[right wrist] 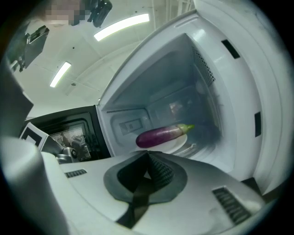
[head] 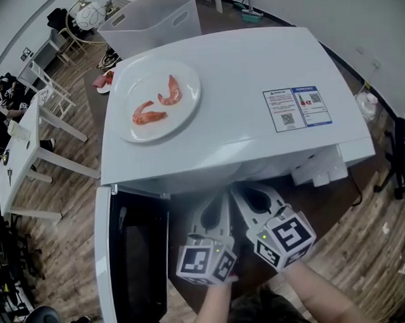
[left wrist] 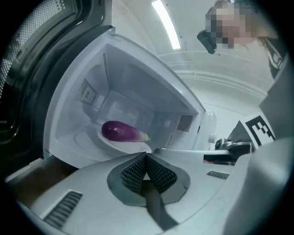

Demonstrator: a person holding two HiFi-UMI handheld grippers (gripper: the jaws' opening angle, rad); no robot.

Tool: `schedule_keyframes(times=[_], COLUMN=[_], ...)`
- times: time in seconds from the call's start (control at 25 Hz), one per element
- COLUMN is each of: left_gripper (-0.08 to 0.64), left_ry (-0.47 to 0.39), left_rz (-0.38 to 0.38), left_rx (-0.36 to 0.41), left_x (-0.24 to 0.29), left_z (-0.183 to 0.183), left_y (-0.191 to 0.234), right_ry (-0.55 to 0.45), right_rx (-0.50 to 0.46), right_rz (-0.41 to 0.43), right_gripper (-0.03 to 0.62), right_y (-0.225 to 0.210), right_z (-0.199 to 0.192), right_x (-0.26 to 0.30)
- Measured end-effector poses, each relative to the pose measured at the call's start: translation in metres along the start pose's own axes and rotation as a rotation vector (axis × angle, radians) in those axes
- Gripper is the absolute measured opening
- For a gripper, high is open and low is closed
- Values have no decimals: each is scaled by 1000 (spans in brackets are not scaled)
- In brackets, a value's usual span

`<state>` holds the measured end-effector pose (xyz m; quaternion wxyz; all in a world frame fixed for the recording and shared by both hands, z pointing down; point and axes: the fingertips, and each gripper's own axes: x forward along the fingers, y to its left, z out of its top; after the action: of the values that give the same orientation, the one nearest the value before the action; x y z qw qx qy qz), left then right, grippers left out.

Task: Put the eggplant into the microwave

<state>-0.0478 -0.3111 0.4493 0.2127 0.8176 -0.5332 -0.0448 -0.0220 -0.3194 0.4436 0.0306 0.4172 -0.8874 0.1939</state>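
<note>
A purple eggplant (left wrist: pixel 120 131) (right wrist: pixel 161 136) with a green stem lies on a white plate (right wrist: pixel 177 146) inside the open white microwave (head: pixel 240 109). In the head view the cavity is hidden under the microwave's top. Both grippers hover side by side just outside the opening, pointing in. My left gripper (left wrist: pixel 146 158) (head: pixel 215 214) is shut with nothing between its pads. My right gripper (right wrist: pixel 148 156) (head: pixel 254 199) is shut too, and holds nothing. Neither touches the eggplant.
The microwave door (head: pixel 130 268) hangs open to the left. On the microwave's top sits a white plate (head: pixel 156 99) with two shrimps (head: pixel 149 113), and a label (head: pixel 297 108). A white bin (head: pixel 153 22) stands behind; white tables (head: pixel 27 142) stand at the left.
</note>
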Motion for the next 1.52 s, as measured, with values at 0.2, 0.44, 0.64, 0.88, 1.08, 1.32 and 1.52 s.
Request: schedule_keyframes(times=[0.2,0.44,0.64,0.88,1.08,1.32,1.52], left_gripper=[12,12,12,12,12,12,12], left_ry=[-20,-38,-54,-65,-68,-85,-87], left_rz=[3,1,-5,-6,-18,-40,-64], left_rx=[8,28,51,75,59,55,54], left_x=[-17,-39,-61,-85,-104,-130,-154], left_z=[6,14,22,25,25,36,42], left_y=[-8,-23,-39,-58,-72,-91,-107], right_ry=[-13,-6,-21,-36,-19,-24,-20], right_rx=[15,-20,-20,-38,-58,-71,-64], right_rz=[44,71,81,97,105,109,131], right_gripper=[2,2,2,2,2,0,0], right_y=[16,34,51,69,83,101,121], right_z=[5,12,18,21,24,31,36], right_x=[-14,-33,-54,-81,-101,-127,-148])
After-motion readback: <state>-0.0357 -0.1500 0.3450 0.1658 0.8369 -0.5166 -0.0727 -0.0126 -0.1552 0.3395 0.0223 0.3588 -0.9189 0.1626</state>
